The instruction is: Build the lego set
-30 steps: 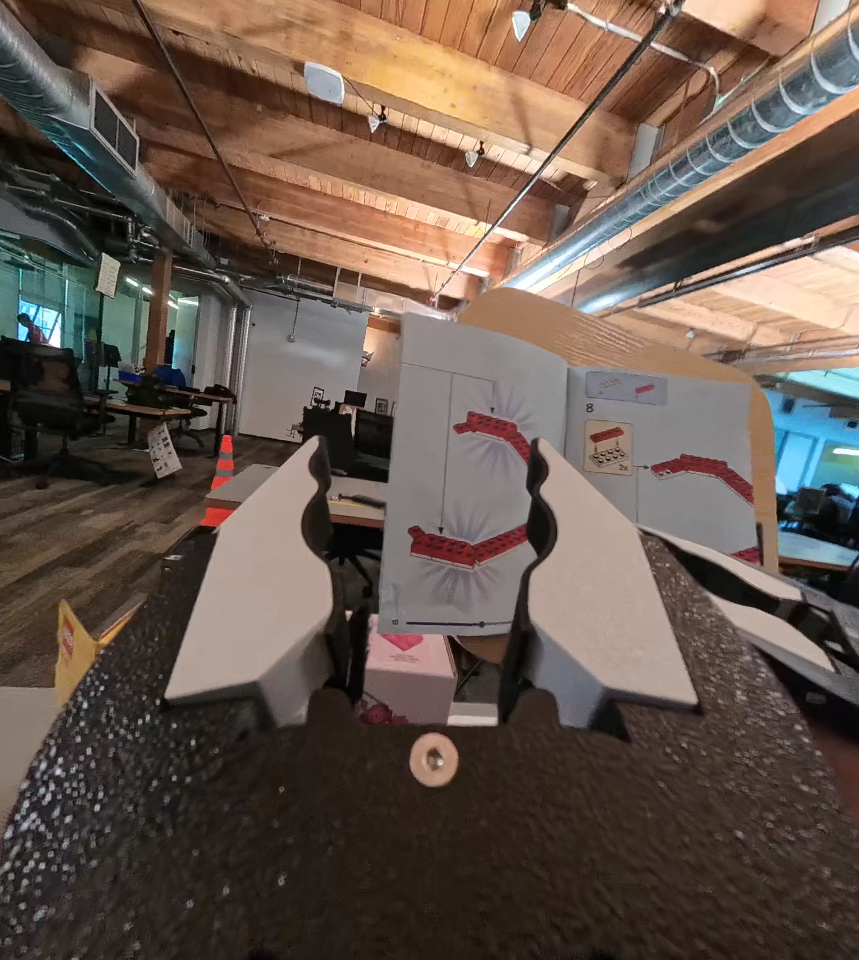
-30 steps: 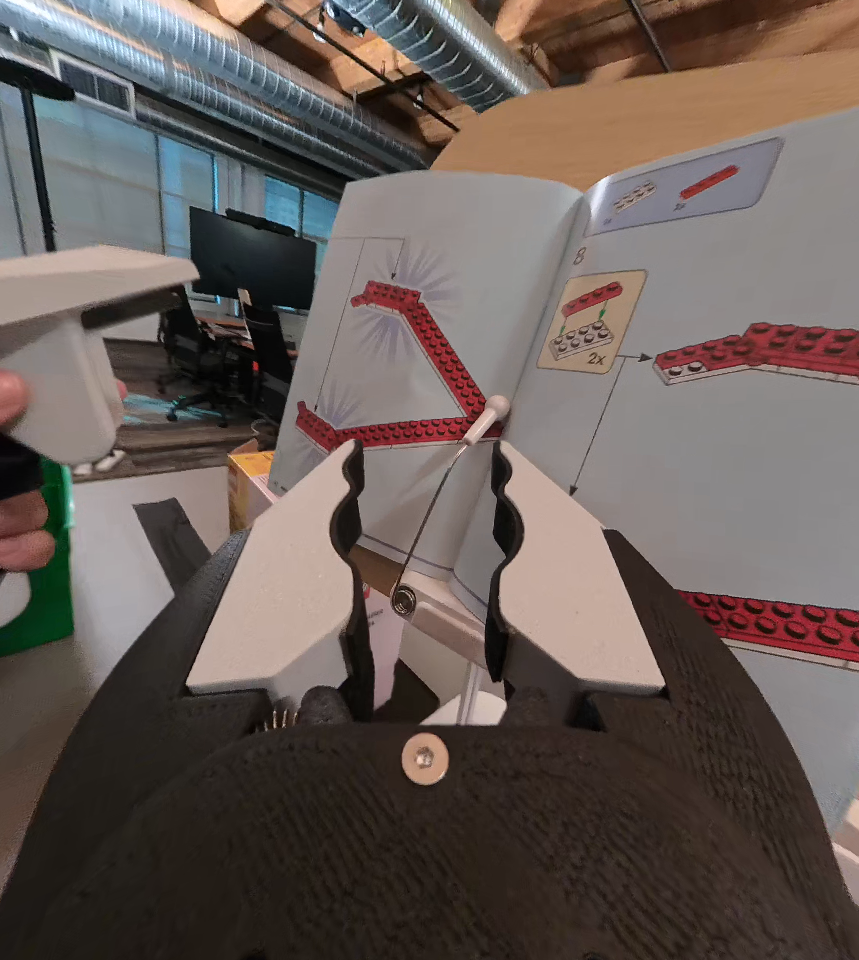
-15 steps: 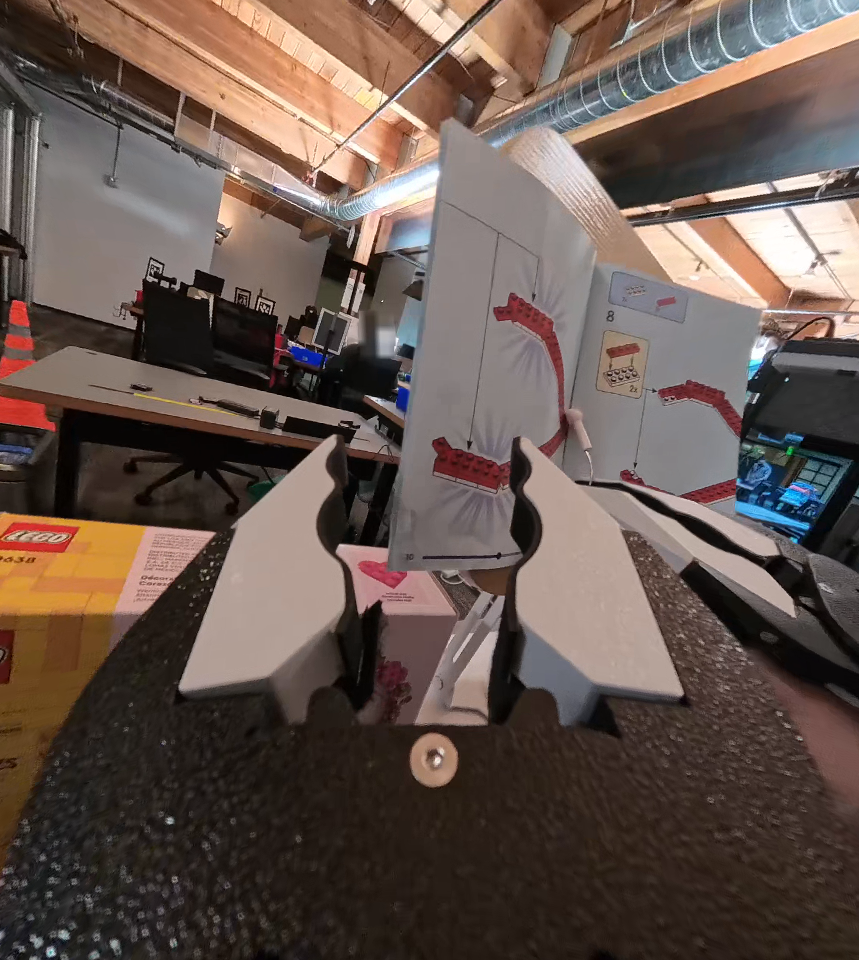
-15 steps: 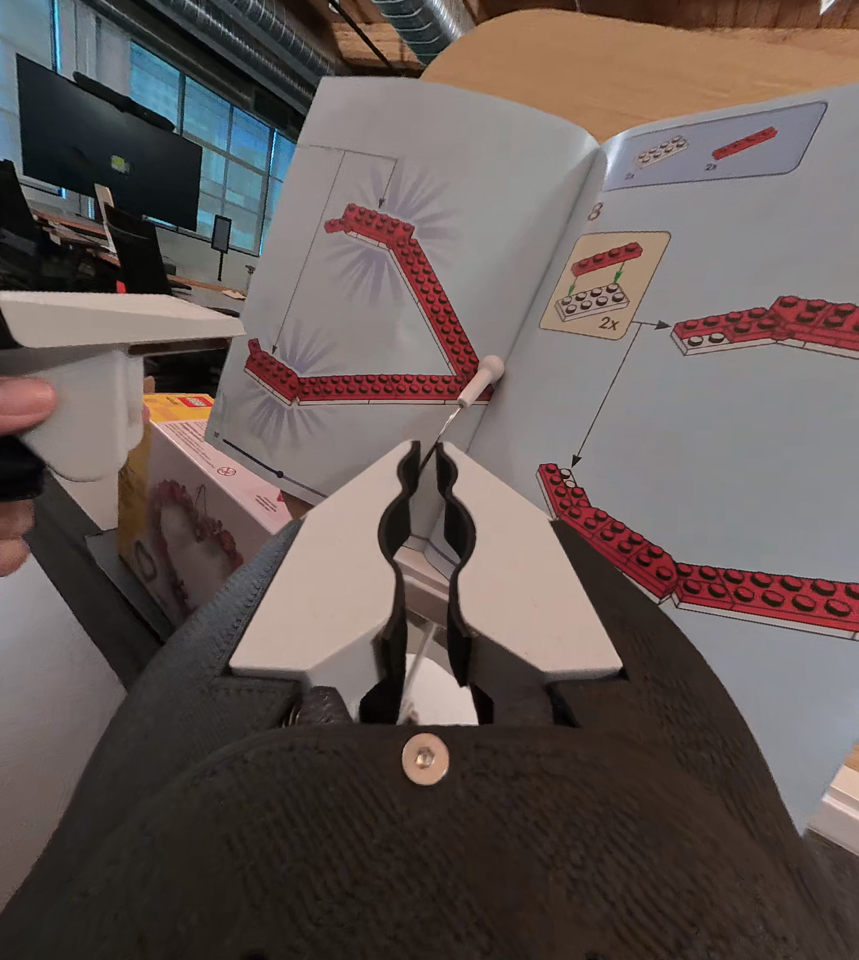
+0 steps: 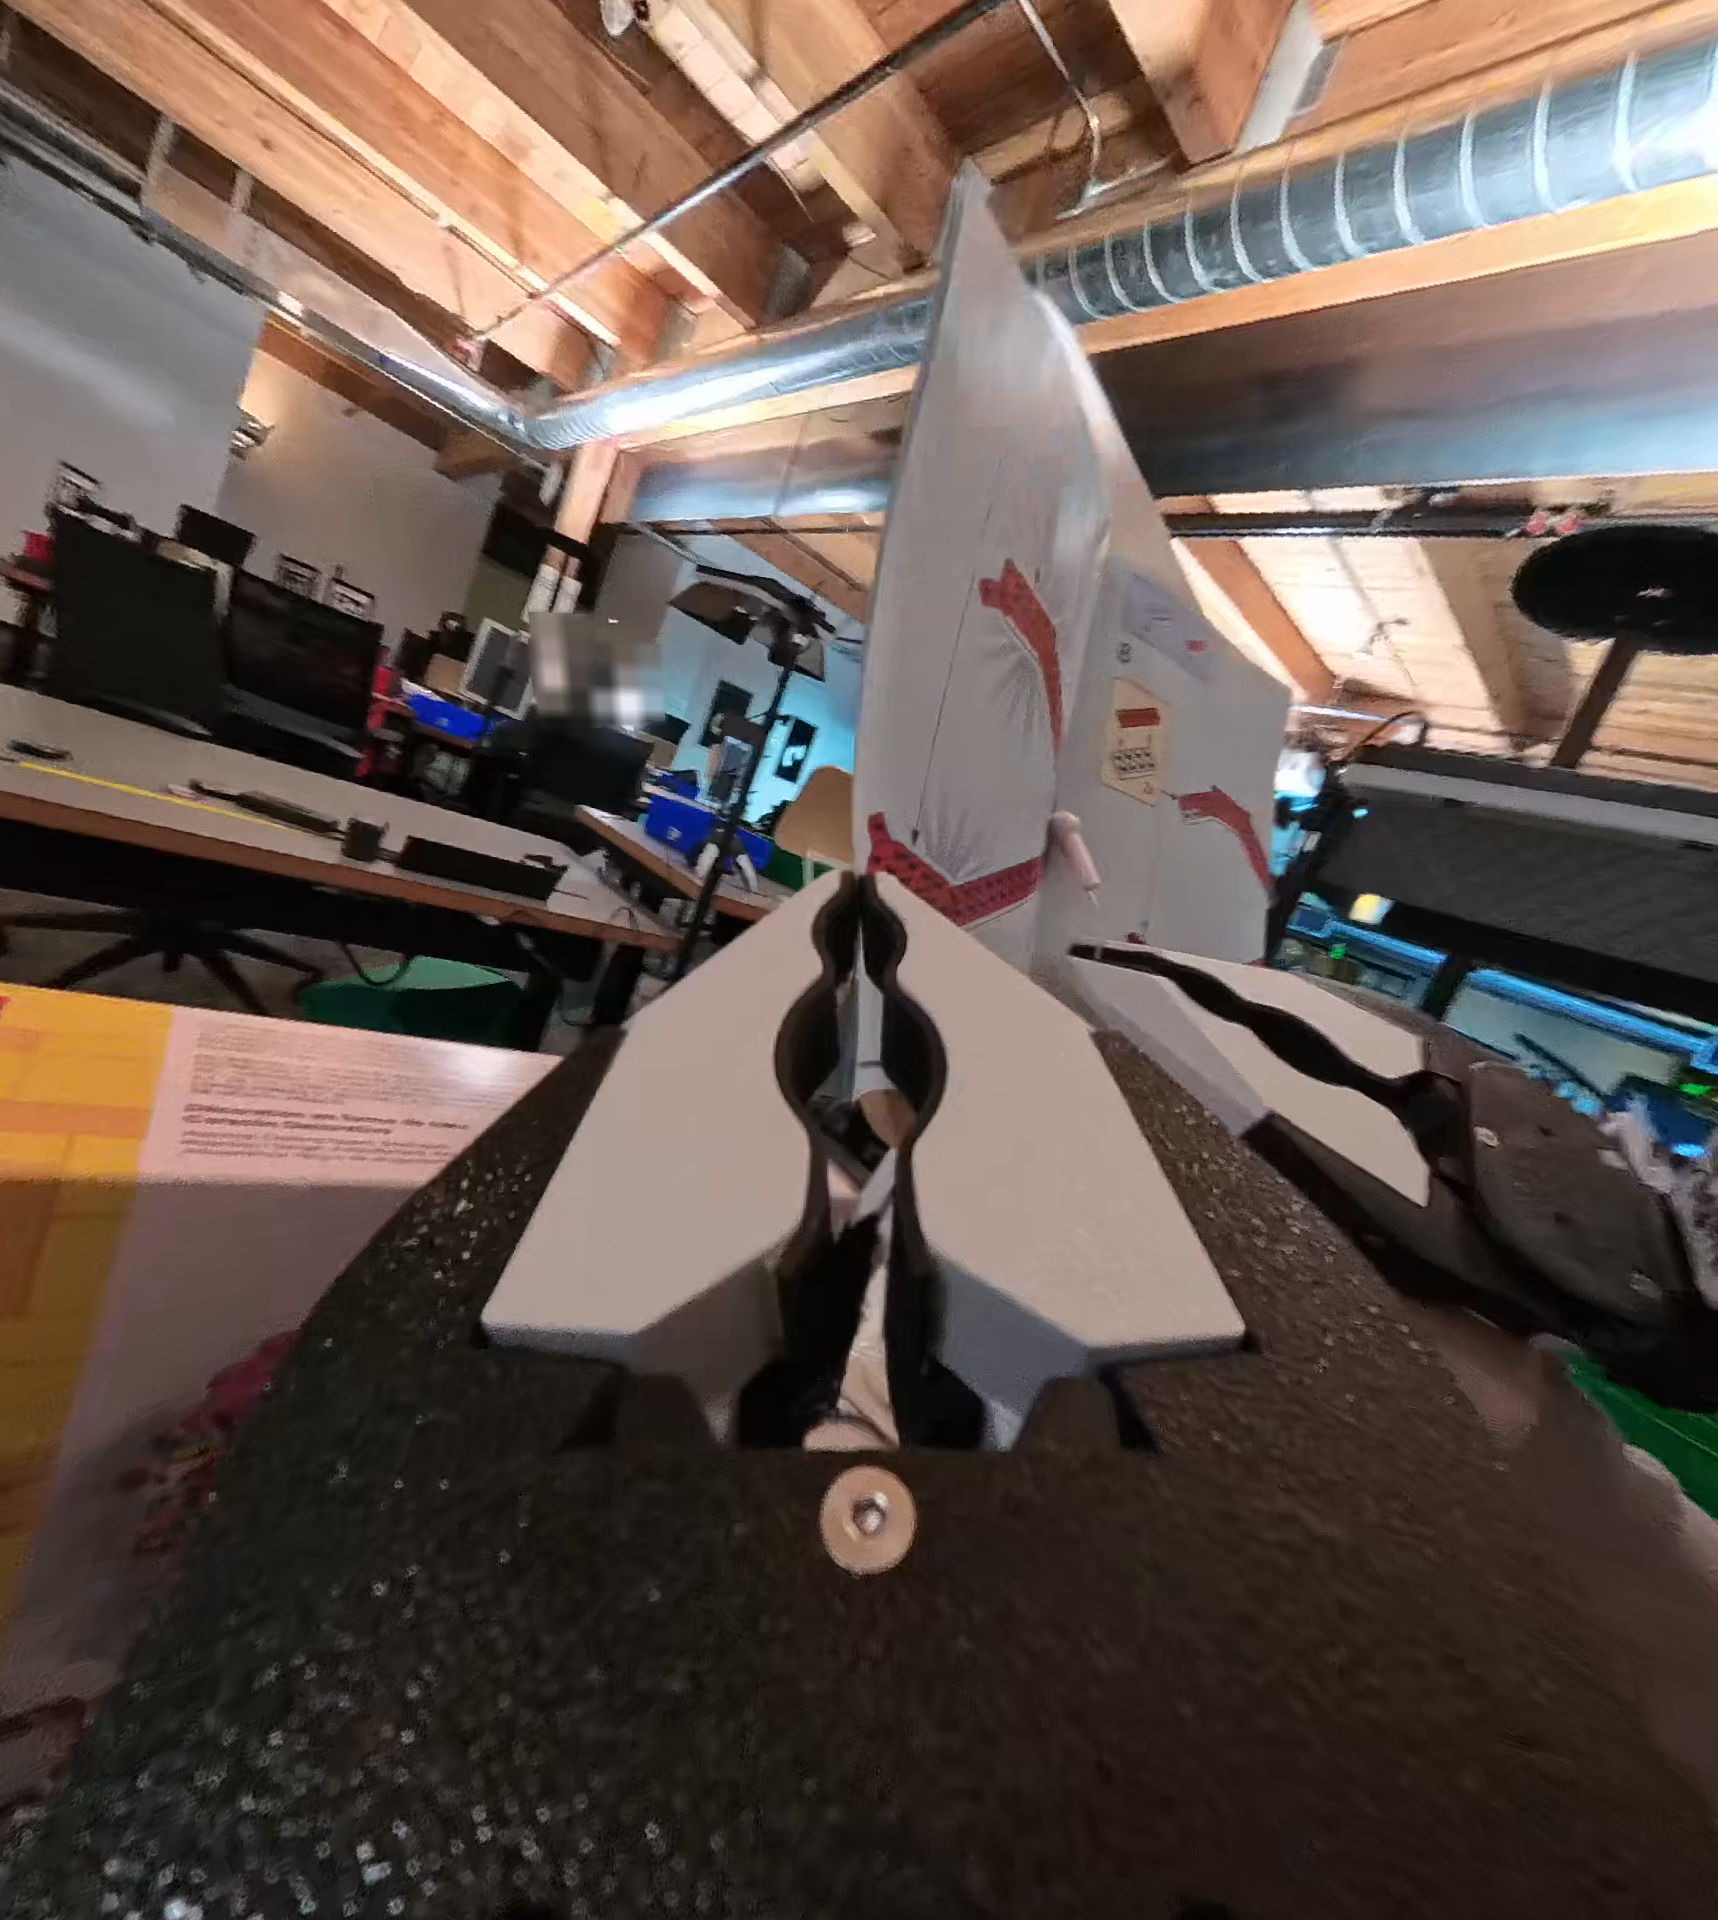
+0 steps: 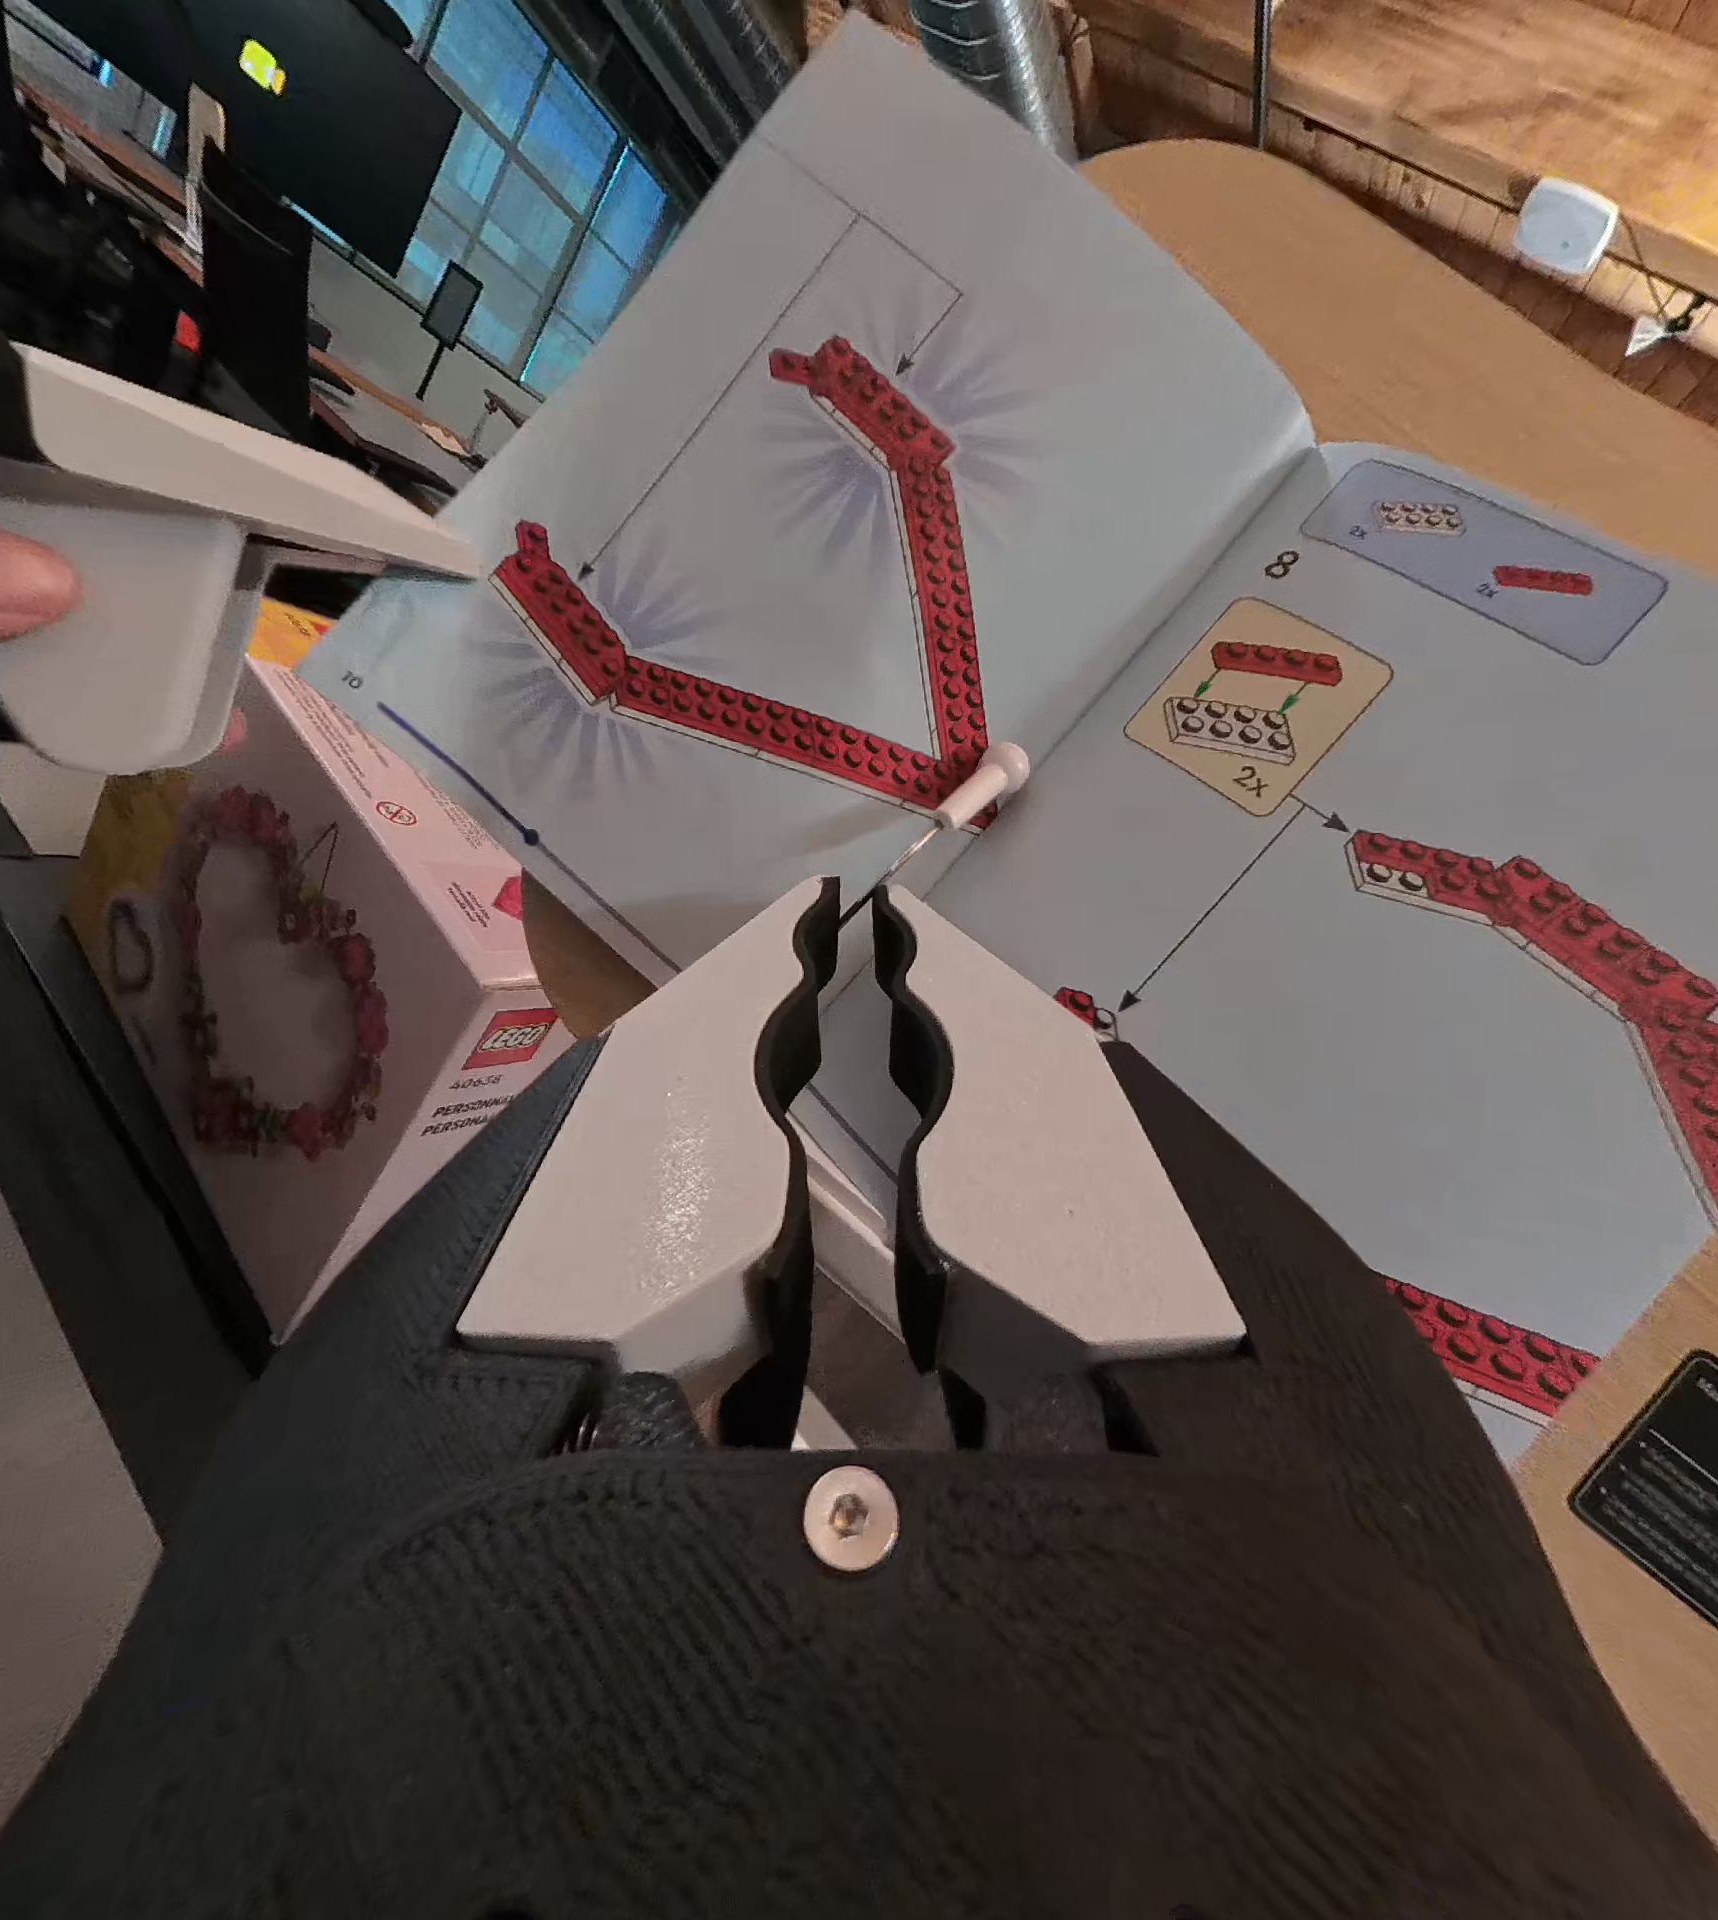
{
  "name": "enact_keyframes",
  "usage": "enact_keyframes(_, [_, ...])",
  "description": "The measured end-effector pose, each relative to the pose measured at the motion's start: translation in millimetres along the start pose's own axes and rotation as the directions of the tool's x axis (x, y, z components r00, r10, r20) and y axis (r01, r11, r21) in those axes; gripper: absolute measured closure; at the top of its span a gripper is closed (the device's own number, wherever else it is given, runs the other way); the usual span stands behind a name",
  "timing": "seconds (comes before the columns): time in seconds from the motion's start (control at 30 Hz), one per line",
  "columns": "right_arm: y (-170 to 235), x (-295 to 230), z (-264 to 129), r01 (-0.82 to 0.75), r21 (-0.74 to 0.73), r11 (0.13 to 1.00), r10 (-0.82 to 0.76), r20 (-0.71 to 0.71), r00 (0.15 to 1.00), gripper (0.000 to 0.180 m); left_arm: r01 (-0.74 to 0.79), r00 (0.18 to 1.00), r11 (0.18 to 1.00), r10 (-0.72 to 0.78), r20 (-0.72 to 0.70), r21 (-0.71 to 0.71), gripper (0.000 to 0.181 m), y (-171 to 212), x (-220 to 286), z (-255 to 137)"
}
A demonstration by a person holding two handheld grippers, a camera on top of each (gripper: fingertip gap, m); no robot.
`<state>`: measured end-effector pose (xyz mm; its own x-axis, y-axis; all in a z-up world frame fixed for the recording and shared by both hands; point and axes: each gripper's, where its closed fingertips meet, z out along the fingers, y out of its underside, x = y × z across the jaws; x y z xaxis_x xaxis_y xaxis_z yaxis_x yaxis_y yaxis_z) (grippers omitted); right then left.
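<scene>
The open instruction booklet (image 6: 1042, 540) stands on a wooden book stand (image 6: 1457, 312), showing red brick build steps. A wire page holder with a white tip (image 6: 985, 790) lies across its spine. My right gripper (image 6: 855, 896) is just below the spine, jaws drawn together on the wire's lower part. My left gripper (image 5: 860, 883) is shut on the outer edge of the booklet's left page (image 5: 980, 582), which I see nearly edge-on. The left gripper also shows in the right wrist view (image 6: 450, 566) at that page's edge. The right gripper shows in the left wrist view (image 5: 1089, 948).
The yellow and white set box (image 6: 315, 987) with a heart wreath picture stands left of the stand; it also shows in the left wrist view (image 5: 55, 1143). A black label (image 6: 1707, 1527) is on the stand. Office tables (image 5: 211, 821) and chairs are behind. One gripper's finger ends stand about 10 cm off the other's. From my right tips it is roughly 20 cm to the black label (image 6: 1707, 1527); from my left, 30 cm.
My left gripper swung right to the booklet and shut on the left page's edge. My right gripper closed from open onto the wire page holder and tilted.
</scene>
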<state>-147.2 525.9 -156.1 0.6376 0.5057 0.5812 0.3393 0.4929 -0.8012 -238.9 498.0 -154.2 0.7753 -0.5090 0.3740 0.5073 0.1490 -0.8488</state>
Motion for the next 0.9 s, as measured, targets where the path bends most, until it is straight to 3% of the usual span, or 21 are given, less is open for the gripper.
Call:
enact_keyframes(0.03, [-0.1, -0.1, 0.0, 0.007, 0.004, 1.0, -0.007, 0.001, 1.0, 0.176, -0.025, 0.999, 1.0, 0.025, 0.021, -0.01, 0.181, 1.2, -2.0, 0.5])
enact_keyframes(0.23, [-6.2, 6.0, -0.1, -0.08, 0.031, 0.996, 0.081, -0.043, 0.996, 0.169, -0.084, 0.996, 0.996, 0.084, 0.041, 0.0, 0.181, -0.6, 0.4, 3.1])
enact_keyframes(0.43, [-7.1, 8.4, 4.4, -0.122, -0.025, 0.992, 0.121, -0.034, 0.992, 0.176, -0.071, 0.996, 0.997, 0.071, 0.057, 0.003, 0.181, 0.6, -5.2, 2.7])
enact_keyframes(0.63, [-15.4, -5.4, 2.8, 0.242, 0.053, 0.969, -0.245, 0.058, 0.968, 0.176, -0.074, 0.994, 0.997, 0.073, 0.076, 0.01, 0.181, 0.8, -9.2, 3.3])
enact_keyframes(0.8, [-19.8, -30.7, -1.0, 0.485, 0.132, 0.864, -0.5, 0.129, 0.856, 0.178, -0.066, 0.995, 0.998, 0.065, 0.081, -0.002, 0.181, 3.8, -11.2, 4.4])
enact_keyframes(0.9, [-12.4, -60.8, -5.6, 0.609, 0.184, 0.771, -0.636, 0.217, 0.74, 0.18, -0.063, 0.995, 0.998, 0.063, 0.071, -0.001, 0.181, 4.2, -9.4, 5.3])
